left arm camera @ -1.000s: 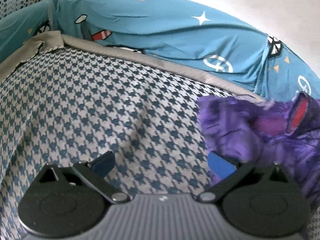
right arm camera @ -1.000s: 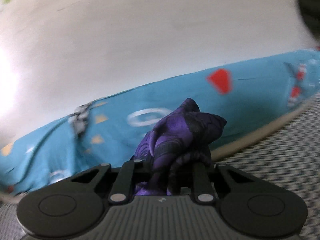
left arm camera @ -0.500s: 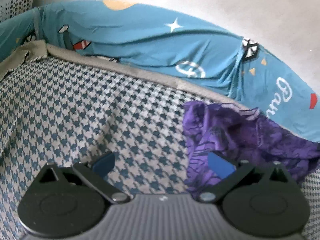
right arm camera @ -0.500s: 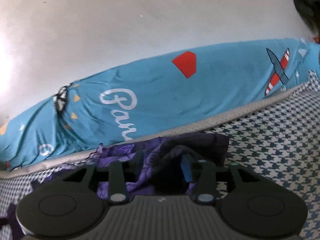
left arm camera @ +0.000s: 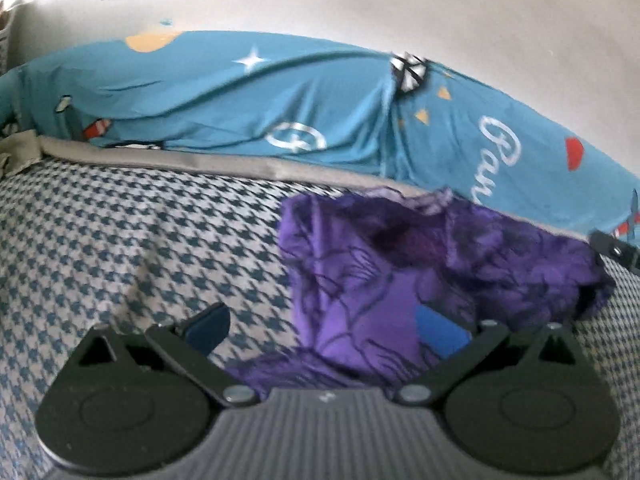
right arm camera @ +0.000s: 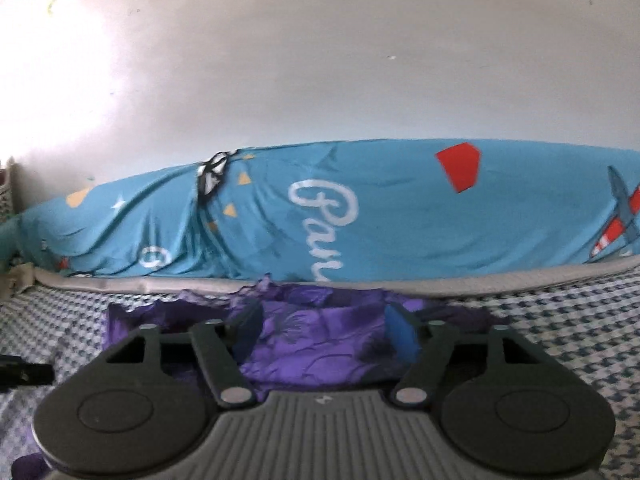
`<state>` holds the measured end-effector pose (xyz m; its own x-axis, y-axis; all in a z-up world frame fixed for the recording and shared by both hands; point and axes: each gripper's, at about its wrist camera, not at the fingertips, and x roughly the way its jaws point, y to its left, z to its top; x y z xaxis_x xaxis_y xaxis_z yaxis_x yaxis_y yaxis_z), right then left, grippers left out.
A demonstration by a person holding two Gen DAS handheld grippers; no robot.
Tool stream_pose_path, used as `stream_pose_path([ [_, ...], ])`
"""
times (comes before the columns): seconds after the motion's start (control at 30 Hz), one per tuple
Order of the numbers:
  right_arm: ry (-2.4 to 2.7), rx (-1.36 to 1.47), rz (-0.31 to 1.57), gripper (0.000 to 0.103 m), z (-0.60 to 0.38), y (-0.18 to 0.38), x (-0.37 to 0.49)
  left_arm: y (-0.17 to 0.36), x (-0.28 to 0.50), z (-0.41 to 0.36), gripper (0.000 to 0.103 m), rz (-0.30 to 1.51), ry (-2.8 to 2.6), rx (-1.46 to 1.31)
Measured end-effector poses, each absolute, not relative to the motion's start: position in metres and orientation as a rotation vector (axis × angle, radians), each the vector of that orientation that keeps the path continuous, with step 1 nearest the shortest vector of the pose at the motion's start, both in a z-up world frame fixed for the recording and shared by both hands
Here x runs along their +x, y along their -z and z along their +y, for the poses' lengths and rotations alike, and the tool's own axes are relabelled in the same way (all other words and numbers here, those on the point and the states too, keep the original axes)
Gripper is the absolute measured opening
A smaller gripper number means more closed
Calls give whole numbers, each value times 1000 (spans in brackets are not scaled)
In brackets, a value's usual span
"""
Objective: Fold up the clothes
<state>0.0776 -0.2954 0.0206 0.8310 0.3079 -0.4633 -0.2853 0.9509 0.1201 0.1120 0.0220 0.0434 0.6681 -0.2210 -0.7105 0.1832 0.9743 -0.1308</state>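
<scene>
A crumpled purple patterned garment lies on the blue-and-white houndstooth cover. My left gripper is open, low over the garment's left edge, its right pad over the cloth and its left pad over the cover. In the right wrist view the same purple garment lies just beneath my right gripper, which is open with cloth showing between its blue pads. The tip of the right gripper shows at the garment's right end in the left wrist view.
A teal bedsheet with printed stars, planes and lettering rises behind the cover, edged by a grey border. A pale wall stands behind it. A white basket corner sits at far left. Houndstooth surface spreads left and right.
The right gripper has opened and let go of the purple garment, which now lies spread on the cover. The left gripper has moved right, over the garment's edge.
</scene>
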Motion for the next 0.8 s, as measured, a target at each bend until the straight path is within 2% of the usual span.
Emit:
stream_pose_path([
  [0.43, -331, -190, 577, 72, -262, 35, 86, -12, 97, -16, 103, 853, 322, 69],
  [0.47, -323, -194, 578, 70, -261, 37, 87, -10, 96, -18, 103, 855, 325, 74],
  [0.53, -305, -192, 578, 62, -262, 40, 89, -6, 96, -21, 103, 861, 328, 88],
  [0.6, -285, -180, 578, 48, -264, 41, 92, -4, 95, -23, 103, 864, 328, 102],
  [0.63, -277, -161, 574, 46, -266, 39, 93, -3, 95, -25, 103, 866, 327, 109],
  [0.73, -253, -106, 560, 29, -274, 33, 95, 1, 94, -28, 103, 871, 326, 131],
  [0.77, -244, -88, 556, 21, -276, 31, 95, 2, 94, -29, 103, 873, 326, 138],
  [0.8, -236, -70, 551, 17, -278, 29, 96, 3, 94, -31, 103, 875, 325, 145],
])
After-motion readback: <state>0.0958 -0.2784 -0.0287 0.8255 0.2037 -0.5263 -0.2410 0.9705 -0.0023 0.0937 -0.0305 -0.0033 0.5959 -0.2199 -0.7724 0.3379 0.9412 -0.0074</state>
